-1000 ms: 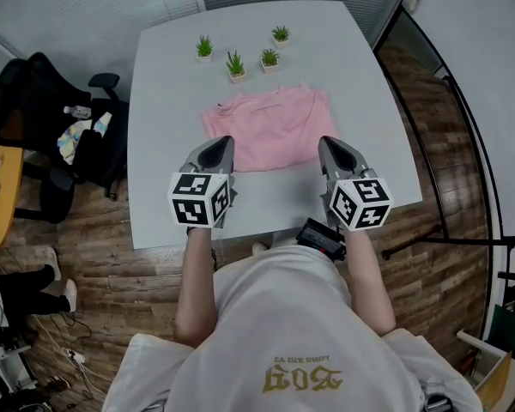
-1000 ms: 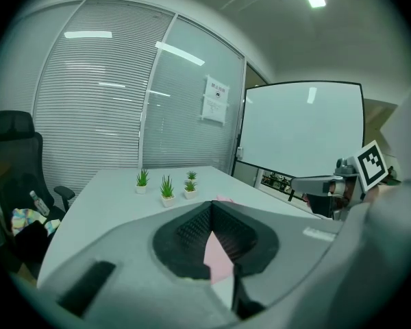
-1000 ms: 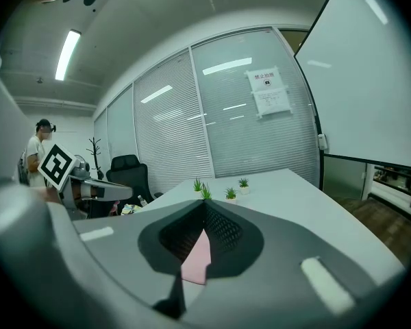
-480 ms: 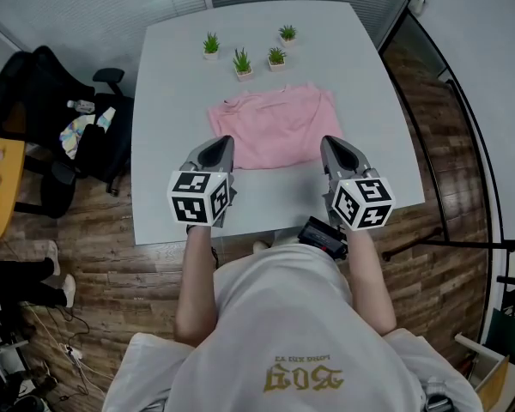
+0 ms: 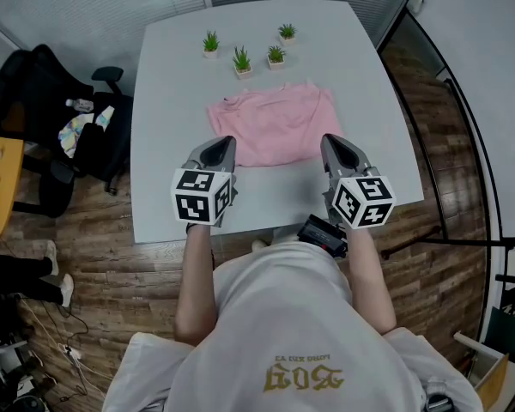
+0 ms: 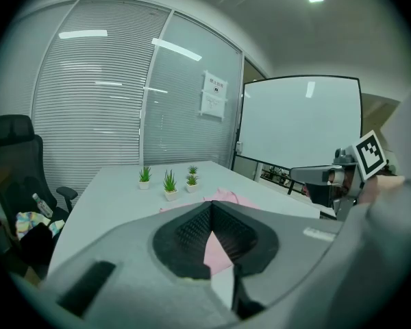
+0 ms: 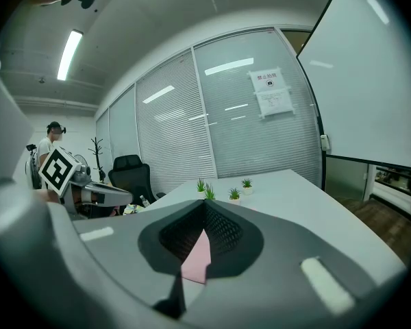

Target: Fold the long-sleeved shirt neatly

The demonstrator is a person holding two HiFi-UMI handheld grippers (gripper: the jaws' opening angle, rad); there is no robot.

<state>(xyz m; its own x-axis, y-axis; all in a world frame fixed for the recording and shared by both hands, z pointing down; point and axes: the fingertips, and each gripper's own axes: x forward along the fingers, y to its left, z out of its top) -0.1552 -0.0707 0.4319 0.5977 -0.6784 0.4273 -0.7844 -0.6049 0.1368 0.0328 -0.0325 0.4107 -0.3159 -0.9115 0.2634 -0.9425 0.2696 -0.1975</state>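
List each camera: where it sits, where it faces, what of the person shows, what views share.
Head view: on the person's head, facing steeply down at table and pink shirt; torso, forearms, left gripper, right gripper show.
Left gripper view: on the left gripper, along its shut jaws toward plants; right gripper at right.
Right gripper view: likewise on the right gripper; left gripper at left.
Shared: pink shirt and plants in all three.

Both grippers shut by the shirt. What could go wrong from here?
The left gripper and right gripper are shut and empty; pushed down like that, they may rumple the pink shirt instead of pinching it.
The potted plants stand just beyond the shirt; a forward fold might tip them.
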